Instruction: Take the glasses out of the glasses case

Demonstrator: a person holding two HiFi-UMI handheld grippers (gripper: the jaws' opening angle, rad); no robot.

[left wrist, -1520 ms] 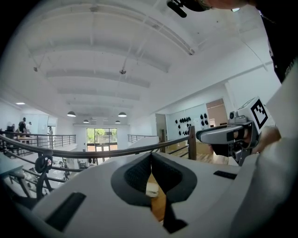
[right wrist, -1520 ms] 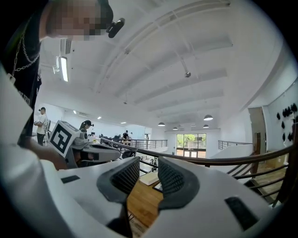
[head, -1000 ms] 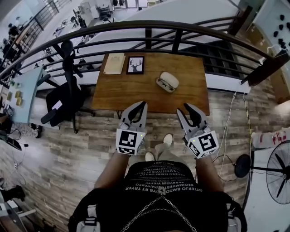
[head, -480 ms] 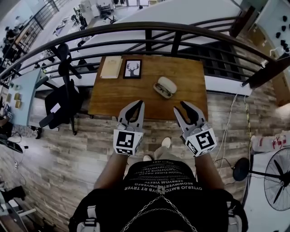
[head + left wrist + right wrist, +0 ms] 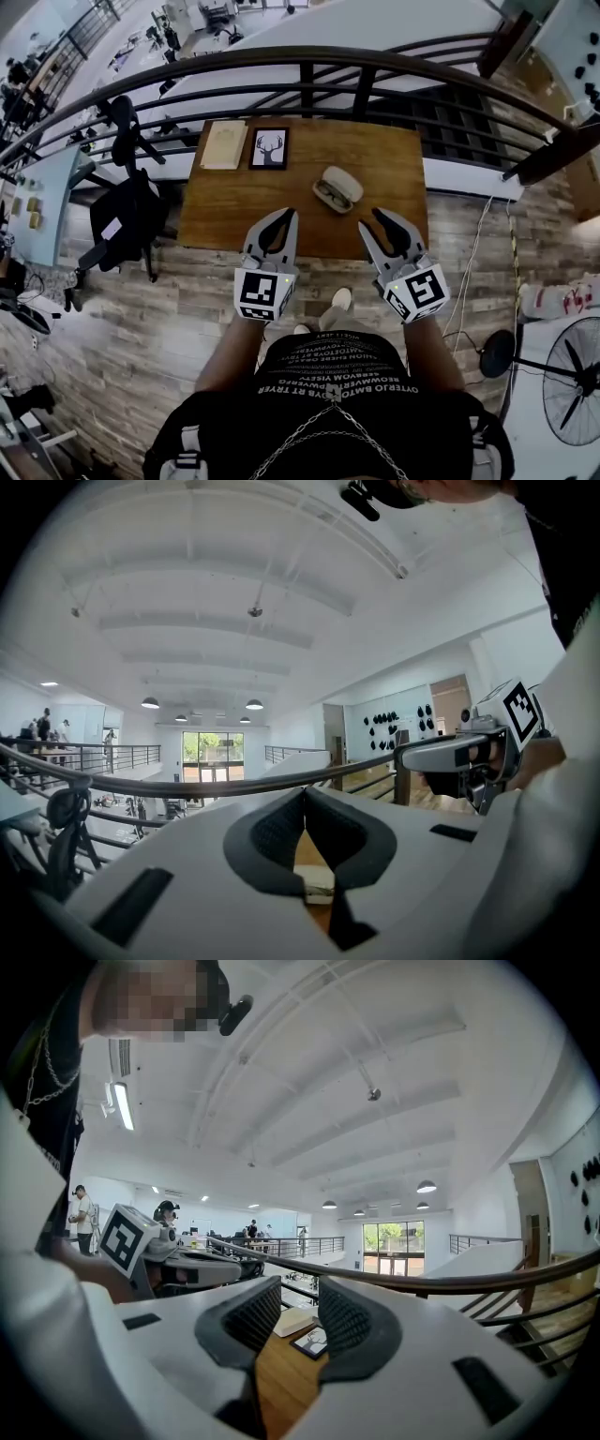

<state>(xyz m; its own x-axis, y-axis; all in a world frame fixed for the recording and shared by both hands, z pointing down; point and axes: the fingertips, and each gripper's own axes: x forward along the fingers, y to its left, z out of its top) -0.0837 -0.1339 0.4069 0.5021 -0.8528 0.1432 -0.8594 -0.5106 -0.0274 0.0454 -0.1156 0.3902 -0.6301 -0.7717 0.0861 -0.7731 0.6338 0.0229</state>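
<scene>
An open cream glasses case (image 5: 338, 188) lies on the wooden table (image 5: 234, 202), right of centre, with dark-framed glasses (image 5: 330, 195) inside it. My left gripper (image 5: 292, 215) hangs over the table's near edge, below and left of the case, its tips touching and nothing held. My right gripper (image 5: 369, 221) is at the near edge just below and right of the case, with a narrow gap between its jaws and nothing in it. In the left gripper view the left gripper (image 5: 303, 797) is pinched at the tips. The right gripper (image 5: 300, 1290) shows table between its pads.
A framed deer picture (image 5: 269, 148) and a pale notebook (image 5: 223, 144) lie at the table's far left; both also appear ahead of the right jaws as the picture (image 5: 309, 1342) and notebook (image 5: 293, 1321). A black railing (image 5: 309, 84) runs behind the table. An office chair (image 5: 127, 211) stands left.
The table and case have drawn nearer to me; the gripper tips now overlap its near edge. Both grippers' jaws look the same as before.
</scene>
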